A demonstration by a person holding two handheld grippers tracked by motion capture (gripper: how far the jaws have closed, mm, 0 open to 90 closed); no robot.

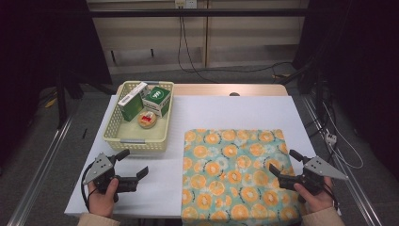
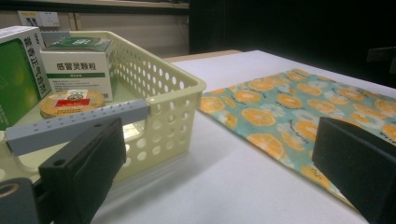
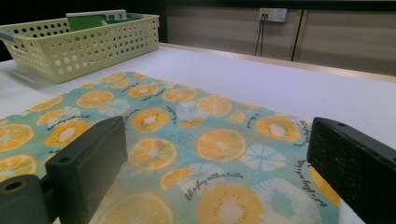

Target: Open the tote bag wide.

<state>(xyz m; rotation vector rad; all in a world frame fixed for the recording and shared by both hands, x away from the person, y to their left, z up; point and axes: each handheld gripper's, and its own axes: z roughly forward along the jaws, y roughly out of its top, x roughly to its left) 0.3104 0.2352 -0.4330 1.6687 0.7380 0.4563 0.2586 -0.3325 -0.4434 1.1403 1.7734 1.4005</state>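
Note:
A pale yellow perforated basket [image 1: 114, 128] [image 2: 180, 88] [image 3: 100, 46] stands at the table's back left. Inside it are a green and white box [image 1: 130, 100] [image 2: 16, 70], a second green and white box [image 1: 157, 100] [image 2: 77, 65] and a small round tin [image 1: 147, 119] [image 2: 71, 101]. A teal cloth printed with orange slices [image 1: 235, 174] [image 2: 299, 112] [image 3: 154, 154] lies flat at the front right. My left gripper [image 1: 133, 163] [image 2: 219, 186] hovers open just in front of the basket, nothing between its jaws. Over the cloth's right edge, my right gripper [image 1: 285, 163] [image 3: 219, 177] is open and empty.
A white sheet [image 1: 235, 110] covers the wooden table [image 1: 221, 89]. The table's back edge lies beyond the basket and cloth. Cables [image 1: 188, 52] run across the floor behind the table. Metal rails [image 1: 42, 165] flank it on both sides.

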